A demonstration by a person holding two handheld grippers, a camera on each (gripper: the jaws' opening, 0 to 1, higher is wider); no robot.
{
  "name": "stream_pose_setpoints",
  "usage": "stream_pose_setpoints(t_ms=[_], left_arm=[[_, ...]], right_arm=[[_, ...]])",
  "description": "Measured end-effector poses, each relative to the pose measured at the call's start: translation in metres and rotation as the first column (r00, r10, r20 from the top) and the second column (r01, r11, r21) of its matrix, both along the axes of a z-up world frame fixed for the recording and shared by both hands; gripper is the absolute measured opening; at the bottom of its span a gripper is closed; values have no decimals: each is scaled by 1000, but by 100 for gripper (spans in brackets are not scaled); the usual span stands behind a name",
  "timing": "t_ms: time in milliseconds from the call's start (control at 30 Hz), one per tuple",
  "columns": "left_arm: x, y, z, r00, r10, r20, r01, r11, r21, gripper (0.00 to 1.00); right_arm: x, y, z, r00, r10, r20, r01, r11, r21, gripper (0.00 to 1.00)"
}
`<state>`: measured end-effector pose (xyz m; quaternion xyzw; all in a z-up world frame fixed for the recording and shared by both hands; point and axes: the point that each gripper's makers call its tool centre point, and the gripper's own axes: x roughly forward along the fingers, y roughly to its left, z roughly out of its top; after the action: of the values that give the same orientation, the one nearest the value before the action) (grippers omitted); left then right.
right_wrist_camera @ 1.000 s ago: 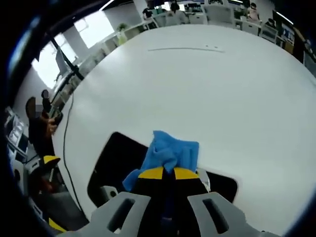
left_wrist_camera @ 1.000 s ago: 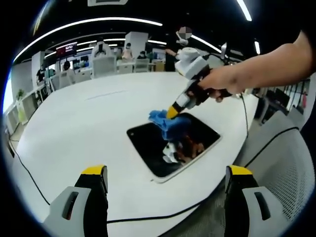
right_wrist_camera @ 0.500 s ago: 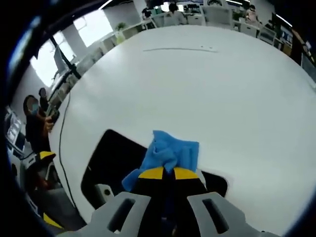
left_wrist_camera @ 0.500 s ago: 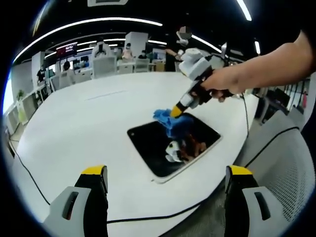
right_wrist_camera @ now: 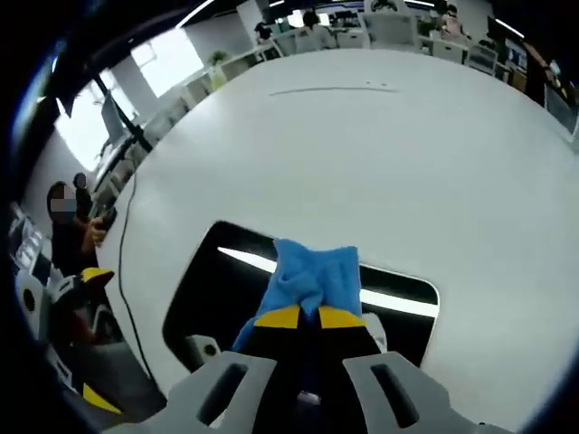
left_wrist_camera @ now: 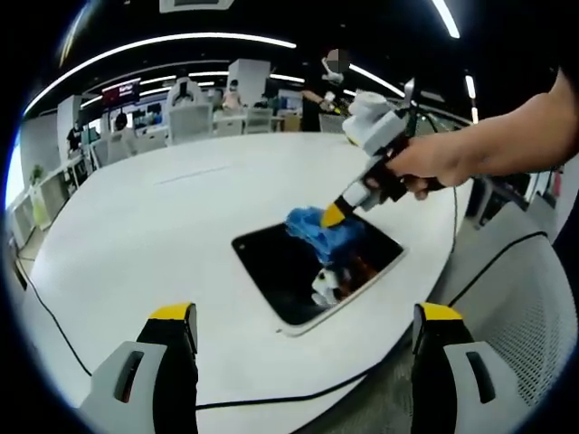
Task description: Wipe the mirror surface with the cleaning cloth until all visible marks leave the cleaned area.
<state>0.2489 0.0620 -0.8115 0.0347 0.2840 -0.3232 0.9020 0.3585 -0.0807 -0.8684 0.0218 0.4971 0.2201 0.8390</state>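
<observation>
- We are in the wiping step: our right hand-held gripper (right_wrist_camera: 300, 316) is clenched on the blue cleaning cloth (right_wrist_camera: 310, 277), which bunches just ahead of its tips and presses on the mirror (left_wrist_camera: 271, 267).
- Our left hand-held gripper (left_wrist_camera: 303, 362) hangs released, well back from the mirror on the white bench (left_wrist_camera: 154, 226).
- We cannot make out marks on the dark glass; next we judge another pass across the uncovered area.

White table (left_wrist_camera: 136, 226) — mirror (left_wrist_camera: 298, 280) flat on it, cable (left_wrist_camera: 271, 398) along the edge.
</observation>
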Motion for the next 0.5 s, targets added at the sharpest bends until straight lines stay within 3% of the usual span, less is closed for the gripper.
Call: stream_pose_setpoints(t_ms=[500], left_arm=[[0,-1,1,1000,-3,5,3,1000,-1,100]], right_arm=[[-37,0,1,999,-36,0,36,998,60,0]])
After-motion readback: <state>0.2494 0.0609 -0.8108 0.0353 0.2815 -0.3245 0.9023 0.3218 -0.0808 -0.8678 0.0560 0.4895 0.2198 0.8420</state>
